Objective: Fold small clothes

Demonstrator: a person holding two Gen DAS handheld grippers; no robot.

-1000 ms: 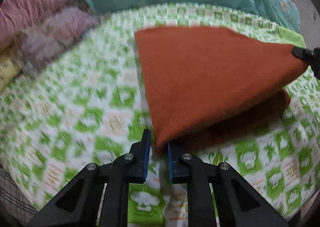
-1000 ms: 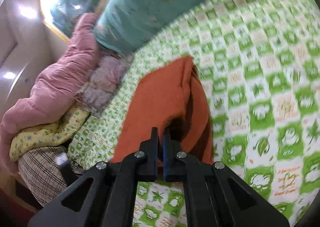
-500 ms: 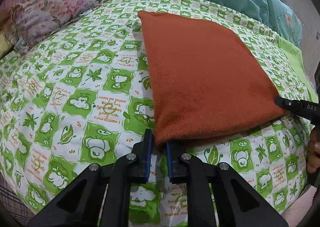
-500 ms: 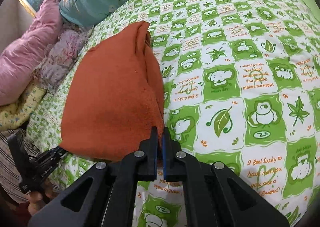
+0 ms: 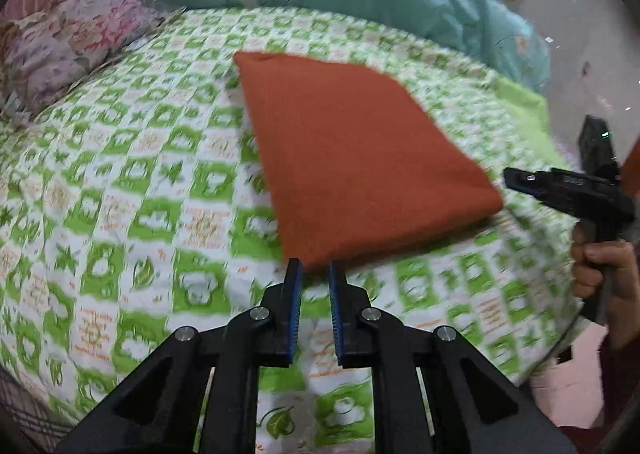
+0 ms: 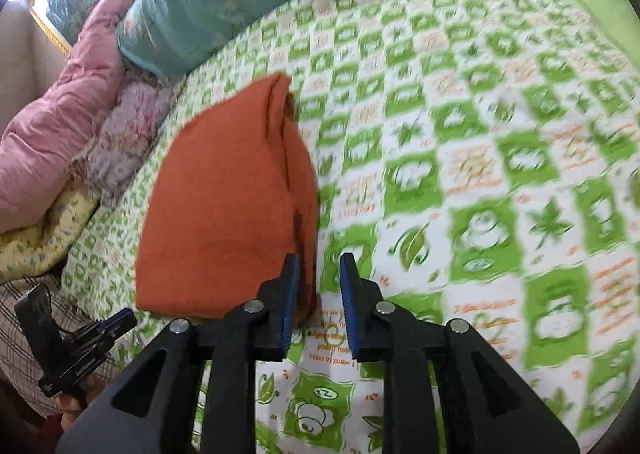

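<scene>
With both our left gripper (image 5: 314, 268) and right gripper (image 6: 319, 262) parted and empty beside the folded rust-orange cloth (image 5: 352, 150), we should withdraw low without snagging its near edge.

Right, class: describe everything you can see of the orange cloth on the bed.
The orange cloth is rust-coloured, fuzzy, knit-like fabric, folded into a flat, roughly rectangular stack. Its layered edges show along one side in the right wrist view. It lies on the green-and-white bedsheet. Both grippers are open at its near corners, holding nothing.
</scene>
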